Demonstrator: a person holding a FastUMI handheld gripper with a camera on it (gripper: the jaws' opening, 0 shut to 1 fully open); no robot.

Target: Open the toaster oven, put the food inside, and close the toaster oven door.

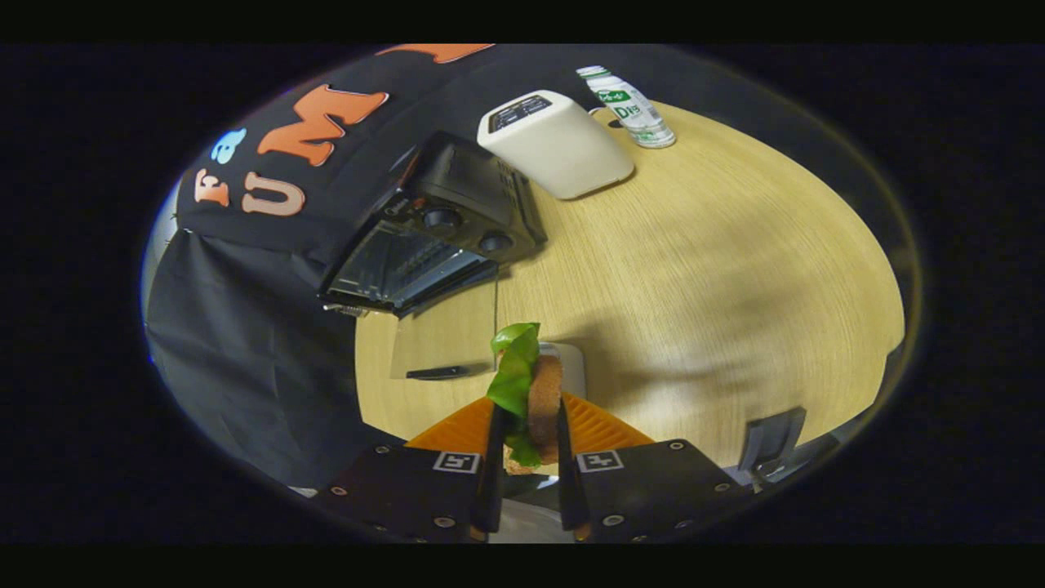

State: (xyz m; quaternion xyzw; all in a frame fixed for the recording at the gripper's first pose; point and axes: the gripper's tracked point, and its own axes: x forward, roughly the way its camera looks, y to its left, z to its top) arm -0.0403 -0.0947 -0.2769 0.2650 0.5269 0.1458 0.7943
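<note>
I have the gripper (526,425) clamped on the green-leafed brown sandwich (531,392), short of the black toaster oven (433,237) (glass door (441,339) already down). Next, I judge, carry it into the cavity.

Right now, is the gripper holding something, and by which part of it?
Yes. The gripper holds the sandwich by its lower part, one finger on each flat side.

Gripper view, looking along its fingers (488,457), tilted, near the table (694,269)
</note>
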